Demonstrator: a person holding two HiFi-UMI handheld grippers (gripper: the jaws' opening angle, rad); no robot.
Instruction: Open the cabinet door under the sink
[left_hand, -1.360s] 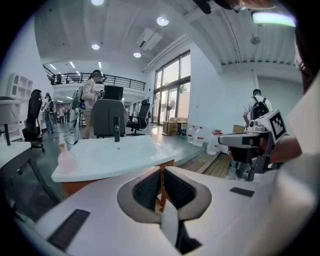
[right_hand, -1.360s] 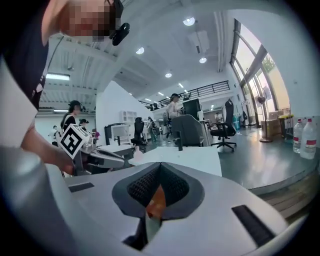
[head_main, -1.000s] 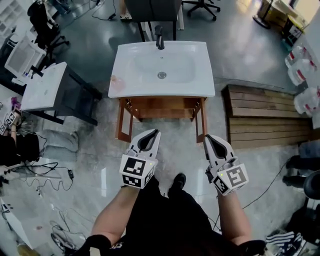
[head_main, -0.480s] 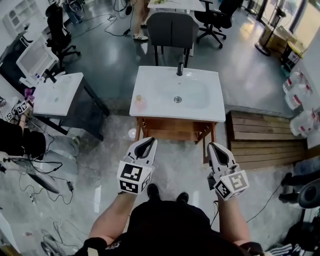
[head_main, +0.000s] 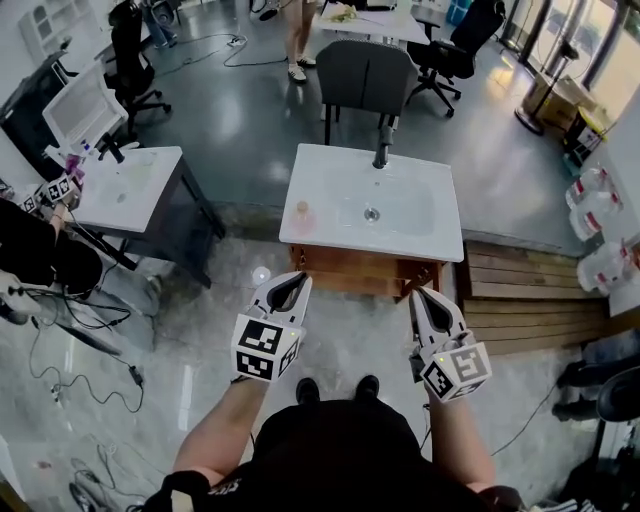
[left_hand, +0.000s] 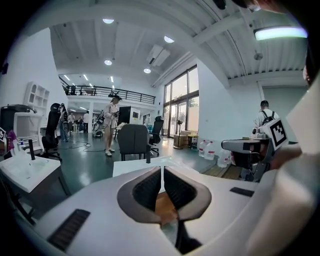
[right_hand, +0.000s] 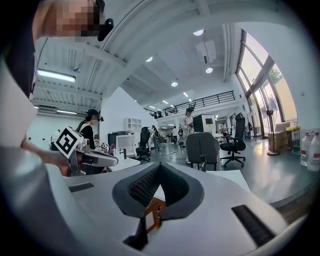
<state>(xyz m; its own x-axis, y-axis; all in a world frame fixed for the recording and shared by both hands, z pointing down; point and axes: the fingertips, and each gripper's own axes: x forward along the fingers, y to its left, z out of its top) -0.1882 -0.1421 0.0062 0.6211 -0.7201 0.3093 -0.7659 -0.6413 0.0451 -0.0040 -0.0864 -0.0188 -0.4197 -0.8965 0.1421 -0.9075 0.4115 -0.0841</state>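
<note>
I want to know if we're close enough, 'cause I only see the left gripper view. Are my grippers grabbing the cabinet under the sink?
Observer: No. From the head view, the left gripper and right gripper are held in the air in front of the wooden cabinet, one towards each front corner.
Operator: Is the other gripper holding something?
Observer: No. The right gripper view shows its jaws shut together with nothing in them.
Operator: Is anything on the sink?
Observer: A small pinkish thing sits near the left edge of the sink. I cannot tell what it is.
</note>
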